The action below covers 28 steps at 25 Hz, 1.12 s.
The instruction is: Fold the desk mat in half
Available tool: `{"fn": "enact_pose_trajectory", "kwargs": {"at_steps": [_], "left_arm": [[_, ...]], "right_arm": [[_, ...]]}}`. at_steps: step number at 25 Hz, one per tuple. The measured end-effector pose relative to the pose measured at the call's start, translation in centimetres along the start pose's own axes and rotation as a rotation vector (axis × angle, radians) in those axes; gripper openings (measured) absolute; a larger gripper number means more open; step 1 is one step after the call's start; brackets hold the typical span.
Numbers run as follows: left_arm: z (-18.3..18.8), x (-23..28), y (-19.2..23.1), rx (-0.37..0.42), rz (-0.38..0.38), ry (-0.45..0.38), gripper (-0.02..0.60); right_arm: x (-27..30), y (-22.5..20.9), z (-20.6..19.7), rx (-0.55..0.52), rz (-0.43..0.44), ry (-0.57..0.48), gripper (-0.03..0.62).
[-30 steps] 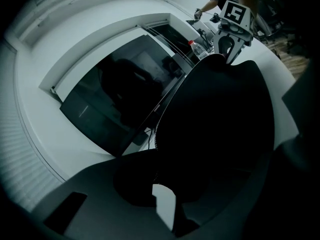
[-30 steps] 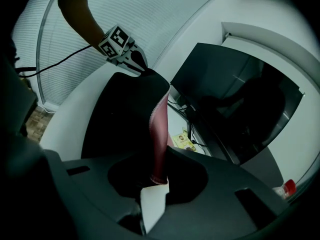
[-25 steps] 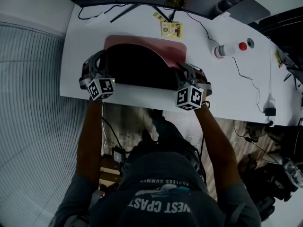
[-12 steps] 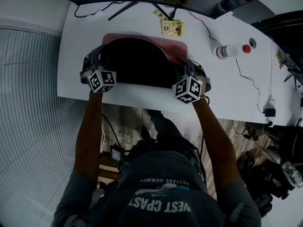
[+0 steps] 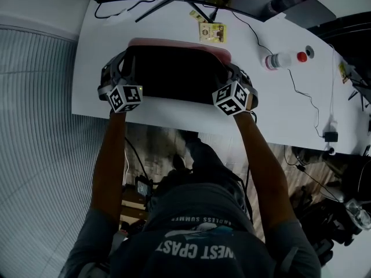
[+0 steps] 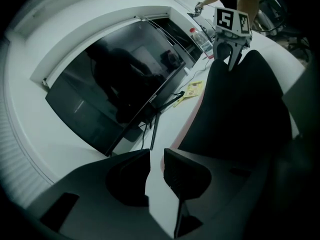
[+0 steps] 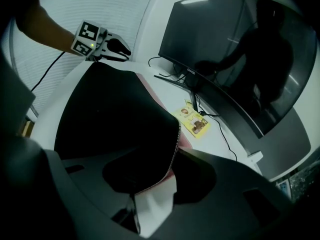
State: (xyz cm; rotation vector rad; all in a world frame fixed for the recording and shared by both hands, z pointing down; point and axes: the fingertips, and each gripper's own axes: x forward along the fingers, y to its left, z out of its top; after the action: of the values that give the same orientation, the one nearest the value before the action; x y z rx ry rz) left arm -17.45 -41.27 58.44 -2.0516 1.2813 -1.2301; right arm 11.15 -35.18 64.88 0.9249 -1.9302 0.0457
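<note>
The desk mat (image 5: 174,71) lies folded on the white table (image 5: 278,109), black side up, with a strip of its pink side (image 5: 174,41) showing along the far edge. My left gripper (image 5: 120,68) is at the mat's left end. Its jaws (image 6: 156,159) have just been opening; only bare table shows in the gap, and the mat (image 6: 240,109) lies just right of them. My right gripper (image 5: 235,74) is at the right end. Its jaws (image 7: 160,179) have just been opening too, and the mat's stitched corner (image 7: 150,134) still lies loose between them.
A dark monitor (image 6: 125,89) stands at the back of the table, its stand and cables behind the mat. A yellow card (image 5: 211,32) lies just beyond the pink edge. To the right are a plastic bottle (image 5: 281,59) and a thin cable. The table's front edge runs under both grippers.
The raised, arched flap has come down flat onto the far half, now a neat rectangle. The right gripper sank with it. Both pairs of jaws have opened.
</note>
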Motion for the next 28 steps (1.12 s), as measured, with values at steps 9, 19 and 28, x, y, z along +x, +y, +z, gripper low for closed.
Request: {"fn": "enact_pose_trajectory", "kwargs": {"at_steps": [9, 19, 28], "left_arm": [[0.6, -4.9, 2.4, -0.040, 0.051, -0.033, 0.083], [1.6, -13.4, 4.0, -0.152, 0.063, -0.108, 0.070], [0.7, -22.7, 3.1, -0.210, 0.007, -0.167, 0.051]], "right_arm": [[-1.1, -1.4, -0.3, 0.009, -0.079, 0.032, 0.268], [-7.2, -0.9, 2.3, 0.071, -0.112, -0.094, 0.163], [-17.6, 2.6, 11.2, 0.123, -0.059, -0.343, 0.035]]}}
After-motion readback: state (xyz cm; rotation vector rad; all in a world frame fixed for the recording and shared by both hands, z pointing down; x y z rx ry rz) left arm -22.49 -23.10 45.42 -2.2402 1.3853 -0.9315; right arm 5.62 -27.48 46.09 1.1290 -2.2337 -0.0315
